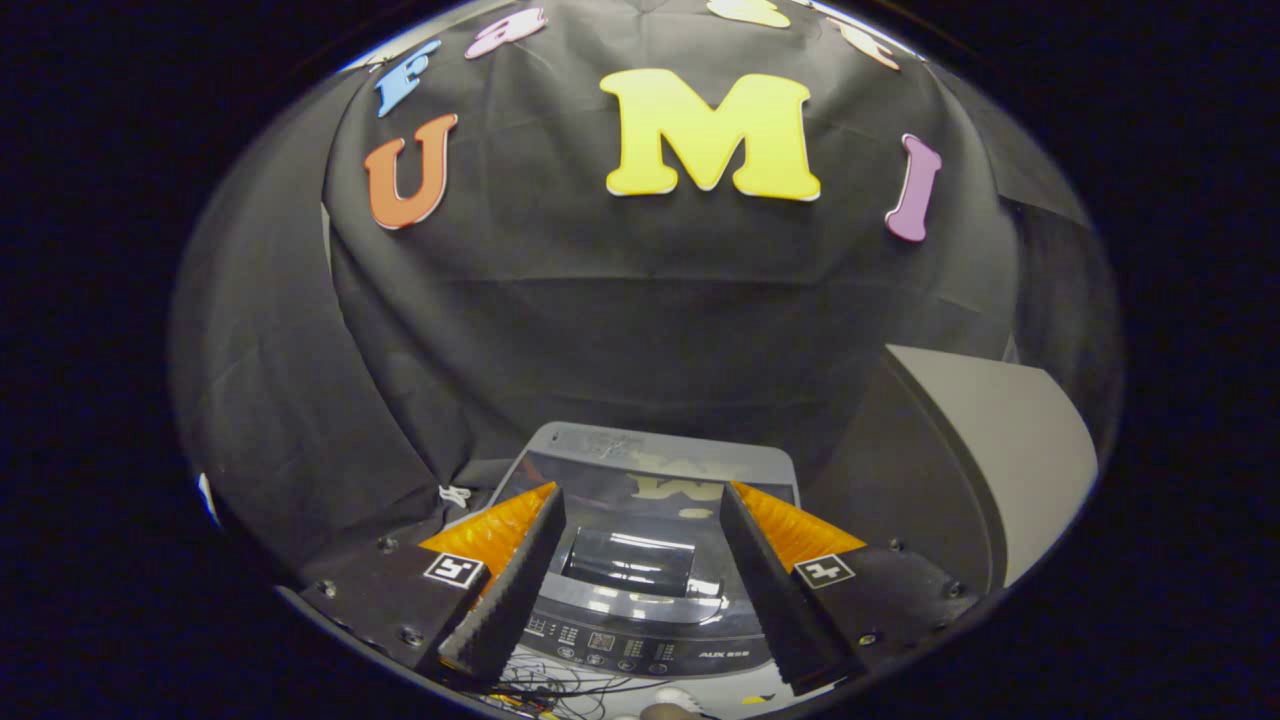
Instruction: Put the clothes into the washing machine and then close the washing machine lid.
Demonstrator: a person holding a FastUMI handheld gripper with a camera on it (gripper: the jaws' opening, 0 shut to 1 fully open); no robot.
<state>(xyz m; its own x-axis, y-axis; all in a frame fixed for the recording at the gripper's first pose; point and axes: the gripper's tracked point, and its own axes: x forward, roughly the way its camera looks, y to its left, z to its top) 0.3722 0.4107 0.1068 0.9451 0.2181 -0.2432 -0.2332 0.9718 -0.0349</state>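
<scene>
Between the two black fingers (510, 590) of the gripper (640, 590), which stand spread wide with nothing held, lies the grey washing machine (650, 620), seen from above with its dark glass lid (640, 500) down flat and its control panel (620, 645) near the fingertips. Just before the panel some thin cables (545, 690) lie tangled, and to the right of the machine, near it, stands a grey box-like thing (990, 450) with a slanted face, while black cloth (600, 320) hangs behind everything; clothes I cannot make out.
</scene>
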